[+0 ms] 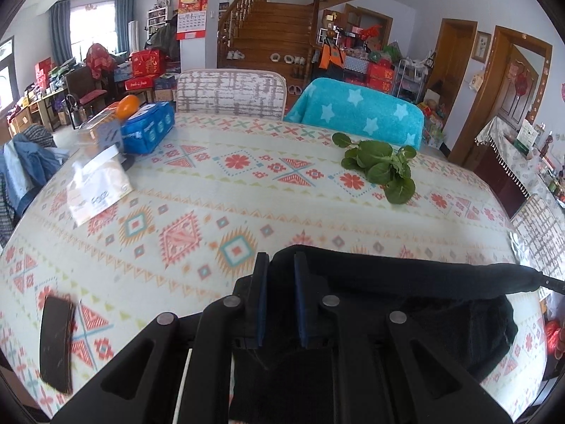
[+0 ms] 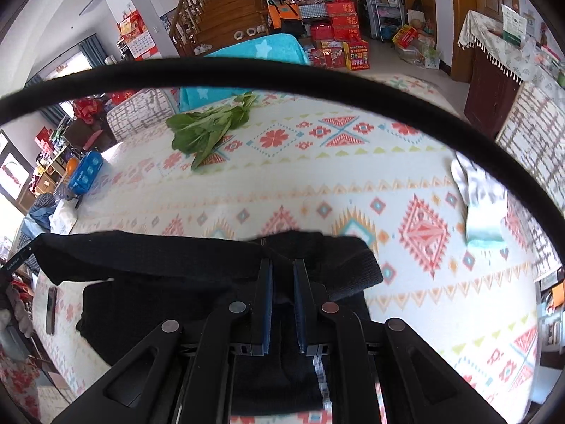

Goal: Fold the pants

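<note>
Patterned surface [image 1: 219, 212] holds greens [image 1: 381, 166] and black pants [image 2: 159, 282]. Left gripper [image 1: 280, 268] and right gripper [image 2: 282, 275] fingers both pinch the pants fabric.

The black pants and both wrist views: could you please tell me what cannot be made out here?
- Black pants: legs and hem are hidden below each gripper body in both views.
- Left gripper: fabric fills the gap between the jaws, so grip depth is unreadable.
- Black cable: arcs across the right wrist view, covering a strip of the table.
- Dark flat object: blurred, left wrist view.
</note>
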A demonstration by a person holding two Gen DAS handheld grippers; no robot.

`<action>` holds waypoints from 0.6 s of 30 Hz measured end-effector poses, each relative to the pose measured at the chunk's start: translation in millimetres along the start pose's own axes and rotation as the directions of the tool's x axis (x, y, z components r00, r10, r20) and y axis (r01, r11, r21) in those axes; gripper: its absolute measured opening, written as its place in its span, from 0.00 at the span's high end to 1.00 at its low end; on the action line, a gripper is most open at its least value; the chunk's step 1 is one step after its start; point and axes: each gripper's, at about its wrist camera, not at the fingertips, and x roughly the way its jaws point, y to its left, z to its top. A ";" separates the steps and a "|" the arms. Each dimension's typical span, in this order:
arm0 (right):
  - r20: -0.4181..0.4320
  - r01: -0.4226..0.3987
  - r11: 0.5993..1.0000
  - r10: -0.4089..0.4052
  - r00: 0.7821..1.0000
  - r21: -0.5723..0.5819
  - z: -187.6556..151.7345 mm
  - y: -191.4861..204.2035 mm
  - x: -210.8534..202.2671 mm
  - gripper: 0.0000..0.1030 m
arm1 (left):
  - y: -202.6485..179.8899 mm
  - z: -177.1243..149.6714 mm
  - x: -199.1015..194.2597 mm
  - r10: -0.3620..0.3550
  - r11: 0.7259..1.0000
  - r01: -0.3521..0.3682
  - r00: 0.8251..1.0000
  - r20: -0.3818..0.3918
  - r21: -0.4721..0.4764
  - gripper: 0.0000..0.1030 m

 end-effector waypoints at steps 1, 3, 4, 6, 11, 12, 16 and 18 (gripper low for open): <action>-0.003 -0.004 1.000 0.004 1.000 0.002 -8.0 0.1 -3.1 0.89 | 1.0 -12.7 -4.3 0.006 1.000 -0.006 1.000 -0.005 0.002 0.87; -0.014 -0.010 1.000 0.010 1.000 0.007 -29.3 -1.6 -7.7 0.89 | 4.0 -34.0 -6.6 0.015 1.000 -0.015 1.000 -0.022 0.007 0.87; -0.020 -0.012 1.000 0.012 1.000 0.015 -39.1 -3.1 -8.5 0.89 | 5.8 -43.9 -6.2 0.022 1.000 -0.022 0.999 -0.032 0.010 0.87; -0.039 -0.025 0.999 0.027 0.999 0.039 -63.0 -7.2 -7.9 0.89 | 9.6 -64.4 -2.7 0.039 0.999 -0.038 0.998 -0.050 0.018 0.84; -0.104 -0.022 0.996 0.031 0.994 0.082 -113.8 -16.7 7.7 0.84 | 25.7 -107.8 -0.5 0.080 0.997 -0.081 0.993 -0.090 -0.002 0.65; -0.114 -0.017 0.995 0.029 0.993 0.098 -121.4 -19.9 10.6 0.83 | 29.3 -113.6 -2.0 0.087 0.996 -0.088 0.992 -0.096 -0.005 0.61; -0.121 0.004 0.993 0.010 0.993 0.115 -141.1 -23.4 6.4 0.76 | 47.3 -131.3 -14.9 0.092 0.994 -0.099 0.989 -0.115 -0.050 0.45; -0.110 0.018 0.994 -0.007 0.994 0.105 -143.4 -22.0 -0.8 0.70 | 56.8 -136.3 -23.3 0.116 0.989 -0.126 0.986 -0.116 -0.080 0.44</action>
